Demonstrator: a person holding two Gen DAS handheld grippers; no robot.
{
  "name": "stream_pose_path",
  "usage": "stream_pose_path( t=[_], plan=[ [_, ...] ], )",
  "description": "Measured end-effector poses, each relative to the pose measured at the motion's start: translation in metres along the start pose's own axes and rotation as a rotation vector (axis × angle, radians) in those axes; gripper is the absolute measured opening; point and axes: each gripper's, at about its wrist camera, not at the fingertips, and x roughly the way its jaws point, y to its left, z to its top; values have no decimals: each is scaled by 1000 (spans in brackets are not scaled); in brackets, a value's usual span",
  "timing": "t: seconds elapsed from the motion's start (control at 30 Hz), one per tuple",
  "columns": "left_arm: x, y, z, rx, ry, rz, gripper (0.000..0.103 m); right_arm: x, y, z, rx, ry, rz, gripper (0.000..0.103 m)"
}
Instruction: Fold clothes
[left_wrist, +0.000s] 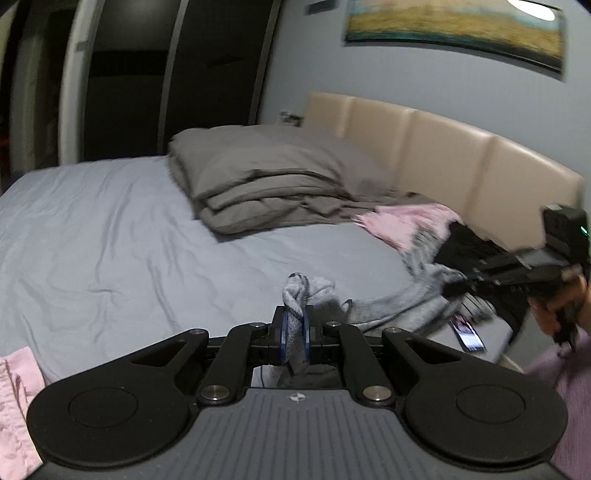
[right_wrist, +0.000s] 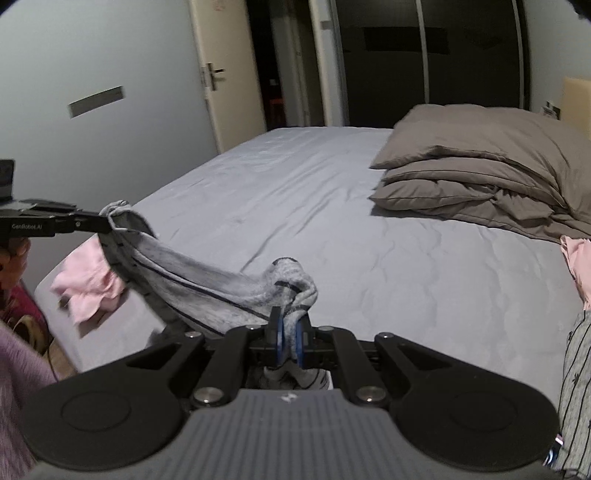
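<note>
A grey garment with a dark stripe (right_wrist: 184, 273) hangs stretched between my two grippers above the bed (right_wrist: 314, 184). My right gripper (right_wrist: 289, 321) is shut on one bunched end of it. At the left edge of the right wrist view, my left gripper (right_wrist: 107, 223) pinches the other end. In the left wrist view the left gripper (left_wrist: 294, 312) is shut on a twisted grey fold, and the garment (left_wrist: 388, 302) trails right toward the right gripper (left_wrist: 448, 290), which a hand holds.
Folded grey pillows and bedding (left_wrist: 266, 173) are stacked near the beige headboard (left_wrist: 443, 147). A pink garment (left_wrist: 406, 221), a black one (left_wrist: 465, 247) and a phone (left_wrist: 469, 334) lie at the bed's right. Another pink piece (right_wrist: 92, 288) lies on the bed corner; striped fabric (right_wrist: 576, 387) is at the right.
</note>
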Motion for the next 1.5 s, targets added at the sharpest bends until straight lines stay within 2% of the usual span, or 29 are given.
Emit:
stream_pose_path(
  t=[0.13,0.23,0.37,0.47,0.67,0.9,0.97,1.0,1.1,1.23,1.33,1.43,1.5],
  plan=[
    [-15,-14,-35,91,43,-72,6,-13,20,-34,-103,21,83,8],
    [-16,-18,-64,101,111,-110,6,-17,31,-60,-190,72,154,8],
    [-3,-25,-96,147,241,-140,6,-5,33,-87,-225,173,197,8],
    [12,-30,-117,190,332,-142,6,7,38,-102,-278,240,208,8],
    [36,-34,-148,300,457,-95,6,21,62,-122,-449,325,220,9],
    [46,-34,-163,352,531,-90,6,25,81,-148,-620,411,258,18],
    [46,-35,-165,369,553,-88,6,26,83,-152,-637,436,276,25],
    [45,-35,-167,376,562,-87,6,25,85,-154,-641,445,290,36],
    [37,-36,-169,362,574,-104,9,21,90,-159,-664,458,323,46],
    [21,-37,-161,314,529,-146,9,15,92,-155,-645,432,355,47],
    [9,-29,-148,173,449,-201,10,8,88,-145,-573,401,403,49],
    [2,-22,-136,64,365,-219,13,7,86,-133,-477,355,445,50],
    [3,-16,-129,-1,311,-192,16,7,85,-125,-417,288,394,54]
  ],
)
